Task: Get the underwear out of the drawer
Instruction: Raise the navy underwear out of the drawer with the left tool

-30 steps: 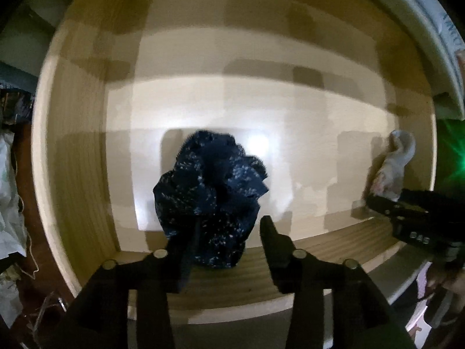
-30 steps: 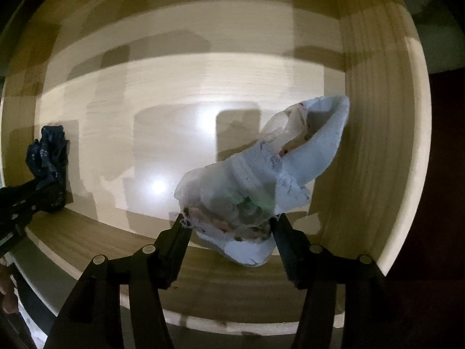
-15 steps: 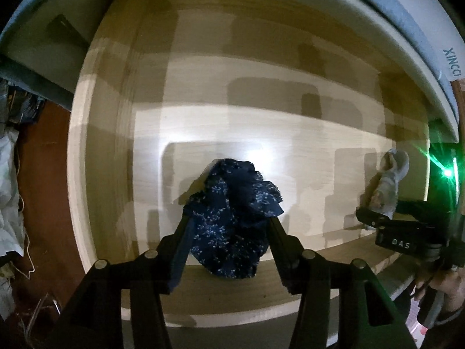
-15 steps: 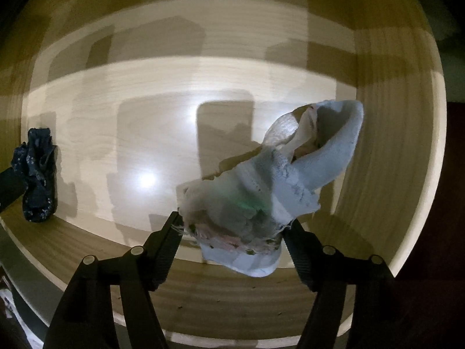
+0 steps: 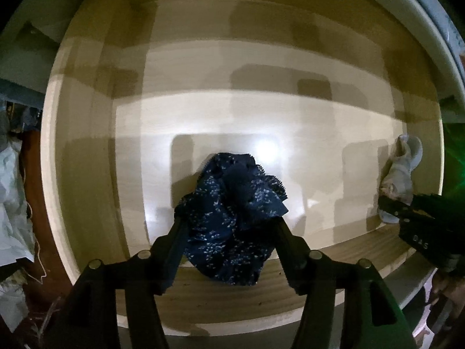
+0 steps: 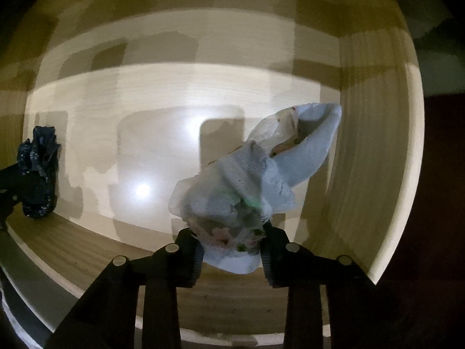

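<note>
Both wrist views look straight down into a pale wooden drawer with a glossy floor and raised side walls. Two pieces of underwear lie in it, well apart, one before each pair of tongs.

Left wrist view: the navy speckled underwear, bunched and edged with lace, fills the gap between the fingers of the left tongs. These jaws have just been opening and now stand wide, one finger at each flank of the cloth; whether the pads press it cannot be told. The bundle sits by the near wall of the drawer. Only this view shows the surroundings of the drawer: a grey-white curved edge at upper right, crumpled pale cloth on a reddish-brown floor at left, and a green glare at the right margin. It also shows the right tongs from the side, with the pale garment rising out of their tips.

Right wrist view: the pale blue-and-white underwear, with a pink and green pattern near its lower edge, is pinched between the right tongs. Their jaws have just been closing and now stand drawn in tight on the lower part of the cloth, whose free end stands up toward the right wall of the drawer. Only this view shows that wall at close range. The navy piece appears small at far left, against the dark body of the left tongs.

Counted: one drawer, two garments, two tongs.
</note>
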